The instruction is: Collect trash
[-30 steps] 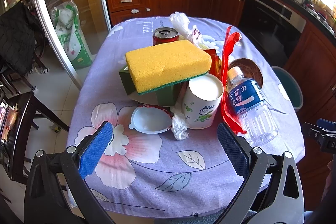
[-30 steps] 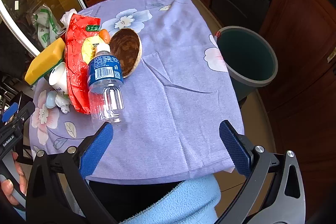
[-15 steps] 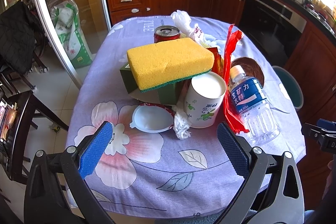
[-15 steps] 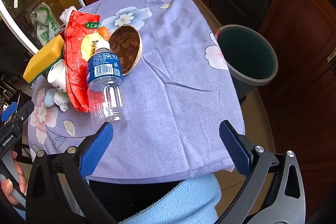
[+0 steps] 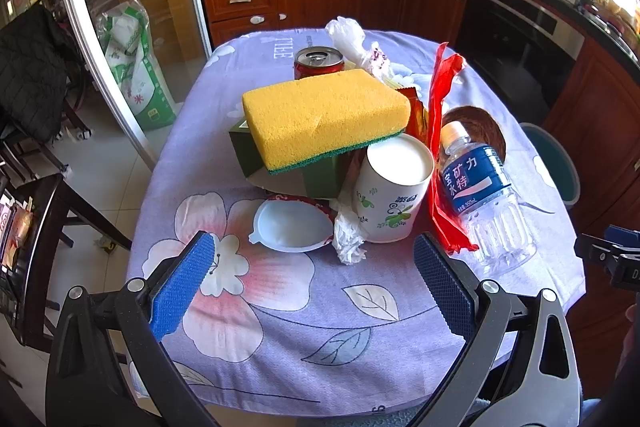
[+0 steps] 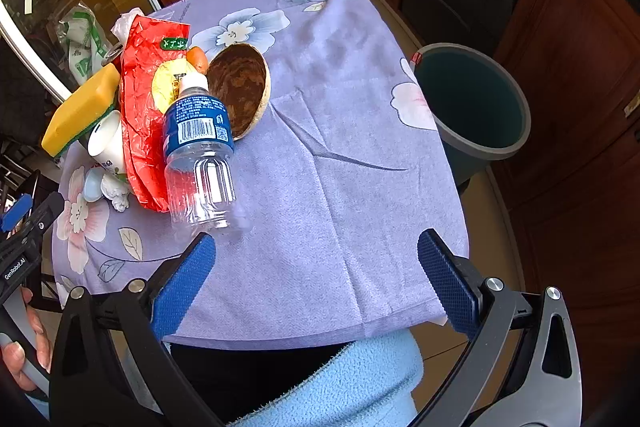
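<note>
Nothing collected yet: your left tongs (image 5: pixel 314 277) and right tongs (image 6: pixel 316 277) hang spread and empty, all trash—bottle (image 6: pixel 198 157), paper cup (image 5: pixel 394 193), red wrapper (image 6: pixel 146 115), can (image 5: pixel 319 62)—sits on the surface (image 6: pixel 340 167), bin (image 6: pixel 476 111) beside it looks empty.

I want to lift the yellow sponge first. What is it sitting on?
The yellow sponge rests on a dark green box, its front corner overhanging the paper cup. Most of the box top is covered, so anything else beneath is hidden.

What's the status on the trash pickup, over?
Left gripper open, empty, short of the paper cup. Right gripper open, empty, near the plastic bottle. Bin beside the table, nothing blocking.
</note>
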`<state>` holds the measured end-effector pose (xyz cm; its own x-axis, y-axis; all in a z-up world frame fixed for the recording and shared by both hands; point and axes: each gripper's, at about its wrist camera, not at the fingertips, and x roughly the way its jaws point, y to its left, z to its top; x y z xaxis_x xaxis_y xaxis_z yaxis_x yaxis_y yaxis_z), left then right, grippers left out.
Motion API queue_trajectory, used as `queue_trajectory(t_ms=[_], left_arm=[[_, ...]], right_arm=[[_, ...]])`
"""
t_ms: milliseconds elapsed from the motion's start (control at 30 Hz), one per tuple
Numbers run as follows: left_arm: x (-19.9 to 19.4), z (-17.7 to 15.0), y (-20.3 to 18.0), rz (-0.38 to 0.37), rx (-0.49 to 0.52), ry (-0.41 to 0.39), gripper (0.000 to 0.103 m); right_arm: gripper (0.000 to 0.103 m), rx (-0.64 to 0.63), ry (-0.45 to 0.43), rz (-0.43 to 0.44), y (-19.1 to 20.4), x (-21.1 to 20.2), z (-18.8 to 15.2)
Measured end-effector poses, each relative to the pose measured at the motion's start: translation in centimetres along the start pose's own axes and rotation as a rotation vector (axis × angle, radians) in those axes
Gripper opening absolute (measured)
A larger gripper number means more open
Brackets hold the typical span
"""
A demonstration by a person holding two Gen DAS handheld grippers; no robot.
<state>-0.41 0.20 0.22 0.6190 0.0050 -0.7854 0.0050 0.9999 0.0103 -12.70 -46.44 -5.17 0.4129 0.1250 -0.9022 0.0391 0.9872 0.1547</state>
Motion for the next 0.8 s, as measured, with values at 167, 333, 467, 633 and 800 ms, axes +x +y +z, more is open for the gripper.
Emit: queue_trajectory(t_ms=[167,333,467,633,800], left_arm=[[0.04,-0.02,-0.01,0.0,-0.001,0.0,0.099],[0.03,-0.02,-0.04,0.0,0.0,0.0,0.099],[0.07,-0.03,-0.01,-0.001,0.001,0.0,0.099],[0.03,-0.01,-0.04,0.0,0.0,0.0,0.099],[0.06,-0.04,-0.05,-0.002,0.0,0.001,0.099]], right_arm=[[0.097,-0.008,0.01,0.003,0.28,0.23,-0.03],[0.097,-0.012,0.011,0.0,0.45,0.21,-0.02],[0.097,-0.011,0.015,-0.003,0.49,0.29,-0.01],[0.097,-0.015,0.018,-0.006,0.53,0.36,0.03],[0.097,-0.022,0.021,-0.009,0.72,0.45,0.04]])
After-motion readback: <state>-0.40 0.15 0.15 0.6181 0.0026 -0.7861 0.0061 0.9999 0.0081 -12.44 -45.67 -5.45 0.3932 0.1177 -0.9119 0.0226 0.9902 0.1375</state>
